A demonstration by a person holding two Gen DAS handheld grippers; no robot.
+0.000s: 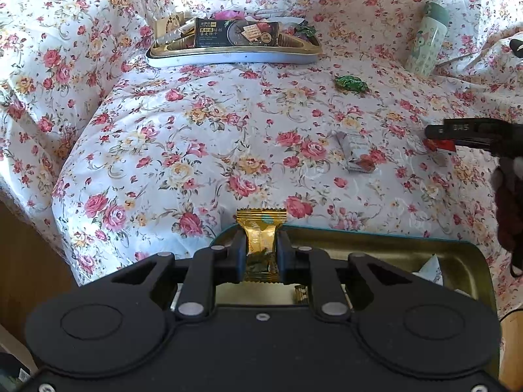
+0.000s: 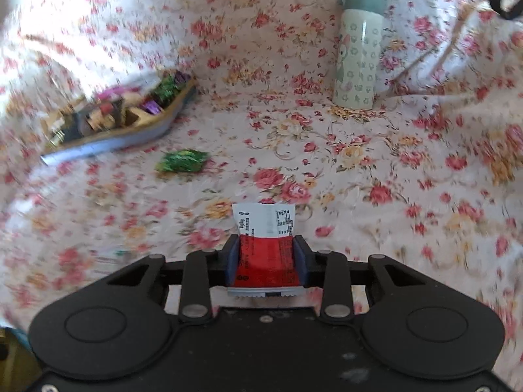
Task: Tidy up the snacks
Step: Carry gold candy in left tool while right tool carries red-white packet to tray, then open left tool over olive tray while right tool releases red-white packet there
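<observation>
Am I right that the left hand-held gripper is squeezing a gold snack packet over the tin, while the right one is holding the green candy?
Not quite. The right hand-held gripper holds a red and white packet, as the right wrist view shows; the green candy lies loose on the floral cloth. The left hand-held gripper does grip the gold snack packet over the tin.

Counted: two trays, the far snack-filled tray [image 1: 228, 57] and the near gold tray [image 1: 392, 248]; one flask [image 1: 426, 40]; one loose green candy [image 1: 351, 83]; one silver packet [image 1: 356, 150]; one gold packet [image 1: 261, 235]; one red-and-white packet [image 2: 265, 245].
</observation>
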